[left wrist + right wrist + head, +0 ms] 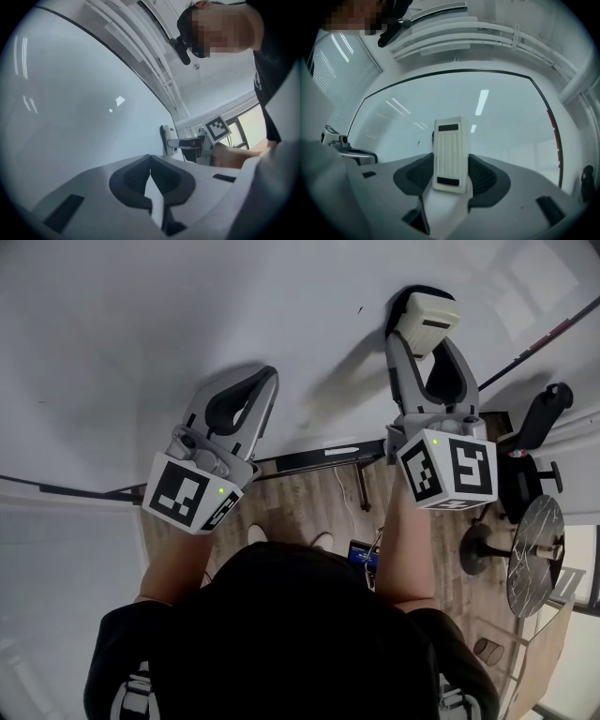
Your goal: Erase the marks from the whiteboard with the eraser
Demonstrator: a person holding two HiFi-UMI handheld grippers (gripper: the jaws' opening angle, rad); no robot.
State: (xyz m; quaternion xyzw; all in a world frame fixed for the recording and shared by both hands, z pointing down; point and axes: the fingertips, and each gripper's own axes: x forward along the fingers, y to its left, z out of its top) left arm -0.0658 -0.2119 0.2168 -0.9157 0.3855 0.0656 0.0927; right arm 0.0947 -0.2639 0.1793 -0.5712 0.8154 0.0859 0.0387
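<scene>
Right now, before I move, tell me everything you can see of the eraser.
The eraser is a cream, plastic-looking rectangular block with a ribbed back and two dark slots, one near each end. A dark pad lines its underside, which seems to lie against the whiteboard. The right tool is shut on its long sides. The lower half sits between the pads and the upper half sticks out.

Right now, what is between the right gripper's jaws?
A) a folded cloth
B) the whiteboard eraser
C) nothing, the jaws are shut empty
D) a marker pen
B: the right gripper view shows the ribbed cream eraser standing upright, clamped between the dark pads of the right gripper.
</scene>
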